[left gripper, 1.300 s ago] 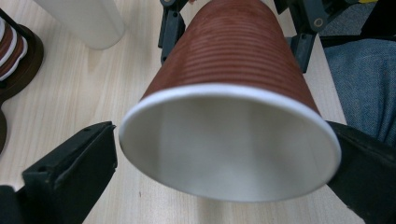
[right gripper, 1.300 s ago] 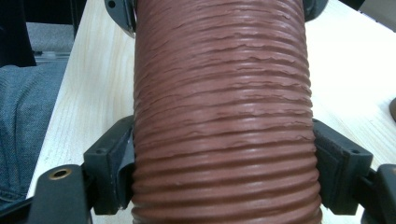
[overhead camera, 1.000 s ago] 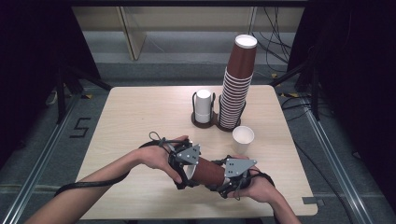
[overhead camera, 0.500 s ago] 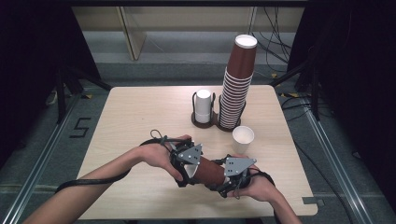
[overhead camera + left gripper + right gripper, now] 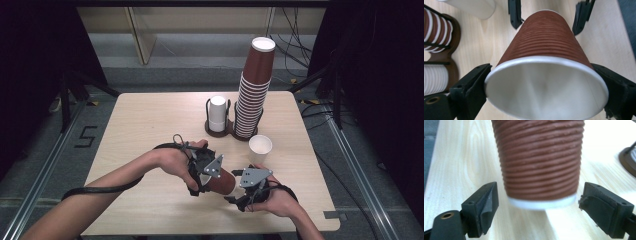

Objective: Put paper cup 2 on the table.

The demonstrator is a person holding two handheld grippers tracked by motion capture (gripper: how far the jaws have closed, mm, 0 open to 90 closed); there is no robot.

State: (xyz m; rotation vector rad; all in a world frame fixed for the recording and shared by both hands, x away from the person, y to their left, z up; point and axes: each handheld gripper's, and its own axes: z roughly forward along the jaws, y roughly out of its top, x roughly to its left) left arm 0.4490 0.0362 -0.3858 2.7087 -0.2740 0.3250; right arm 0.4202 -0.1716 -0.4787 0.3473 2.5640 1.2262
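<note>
A brown ribbed paper cup (image 5: 222,181) lies on its side in the air over the table's front, between my two hands. My left gripper (image 5: 208,181) is shut on its white rim end; in the left gripper view both jaws press the rim of the cup (image 5: 546,50). My right gripper (image 5: 235,190) is at the cup's base end. In the right gripper view the cup's base (image 5: 541,170) hangs between the jaws with a gap on each side, so this gripper (image 5: 541,207) is open. Its jaws have just been opening.
A tall stack of brown cups (image 5: 252,100) and a short stack of white cups (image 5: 217,114) stand in a dark holder (image 5: 220,132) at the table's back middle. One white cup (image 5: 260,148) stands upright in front of the tall stack. The table edge (image 5: 210,232) is close below my hands.
My left hand has risen slightly with the brown cup. My right hand has stayed where it was.
</note>
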